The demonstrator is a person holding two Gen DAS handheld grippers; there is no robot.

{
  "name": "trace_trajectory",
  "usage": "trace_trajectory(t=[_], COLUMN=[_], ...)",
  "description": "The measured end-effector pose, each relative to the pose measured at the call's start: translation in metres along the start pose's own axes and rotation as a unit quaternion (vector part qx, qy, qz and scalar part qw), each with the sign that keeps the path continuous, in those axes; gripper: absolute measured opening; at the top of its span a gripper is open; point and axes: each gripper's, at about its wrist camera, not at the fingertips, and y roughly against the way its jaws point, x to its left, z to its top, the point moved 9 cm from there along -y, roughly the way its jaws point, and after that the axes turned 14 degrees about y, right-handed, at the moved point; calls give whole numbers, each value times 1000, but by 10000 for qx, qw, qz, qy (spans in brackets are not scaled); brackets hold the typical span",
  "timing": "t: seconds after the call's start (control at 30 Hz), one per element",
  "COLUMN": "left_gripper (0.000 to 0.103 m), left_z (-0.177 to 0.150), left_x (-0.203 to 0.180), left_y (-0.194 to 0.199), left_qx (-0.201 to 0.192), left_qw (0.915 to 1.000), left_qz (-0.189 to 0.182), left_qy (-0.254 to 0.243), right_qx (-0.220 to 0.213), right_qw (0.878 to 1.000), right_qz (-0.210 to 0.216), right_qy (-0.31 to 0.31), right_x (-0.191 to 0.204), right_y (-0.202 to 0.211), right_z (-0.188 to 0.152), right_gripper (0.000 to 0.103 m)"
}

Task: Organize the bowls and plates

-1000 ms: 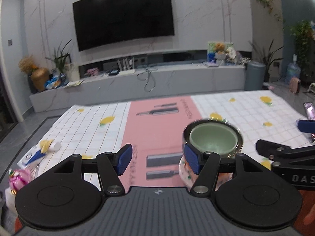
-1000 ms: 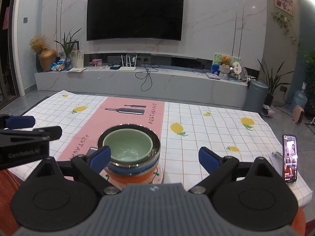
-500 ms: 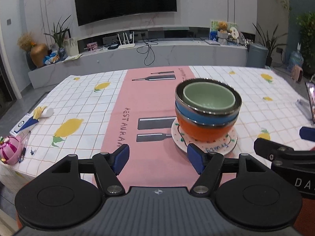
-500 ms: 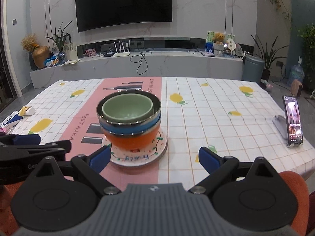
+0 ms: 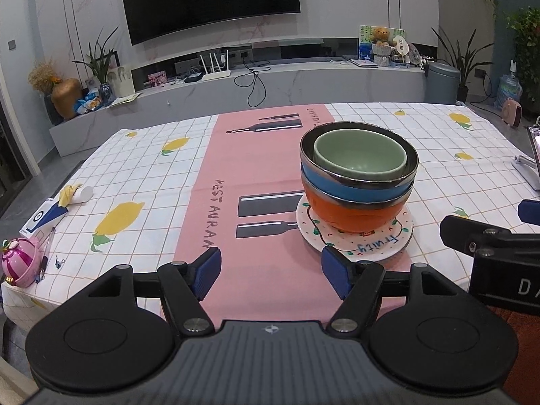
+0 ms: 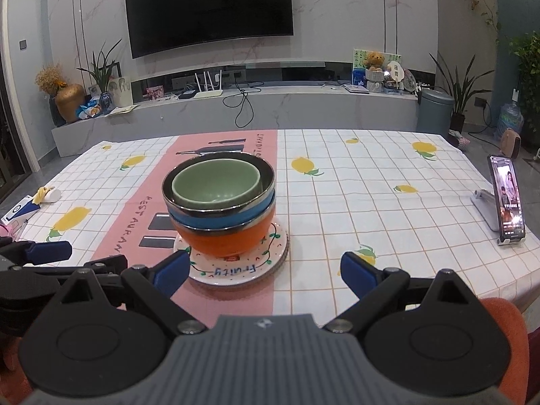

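A stack stands on the pink strip of the tablecloth: a pale green bowl nested in a steel-rimmed blue bowl, on an orange bowl, on a white plate lettered "Fruity". The same green bowl and plate show in the right wrist view. My left gripper is open and empty, short of the plate and to its left. My right gripper is open too, with the plate's near rim just beyond its left finger. Neither touches the stack.
A phone on a stand sits at the table's right edge. At the left edge lie a pink toy, pens and a blue-white box. A low TV console runs behind the table.
Both grippers have sunk and tipped down toward the table, so the whole stack and plate now show ahead of the fingers. The left jaws stand a little wider.
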Motion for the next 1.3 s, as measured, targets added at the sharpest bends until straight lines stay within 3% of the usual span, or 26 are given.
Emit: trace_trajectory(t=[0.63,1.3], left_gripper=[80,80], left_z=[13,11], left_x=[6,4], left_y=[0,-15], left_qx=[21,224], left_qw=[9999,9997], left_qz=[72,40], left_qy=[97,87], right_qx=[-131,14], right_qw=[9997,9999], right_qz=[144,171], right_qy=[133,-16], right_x=[6,3], right_y=[-6,-19], right_z=[20,15], right_gripper=[94,94])
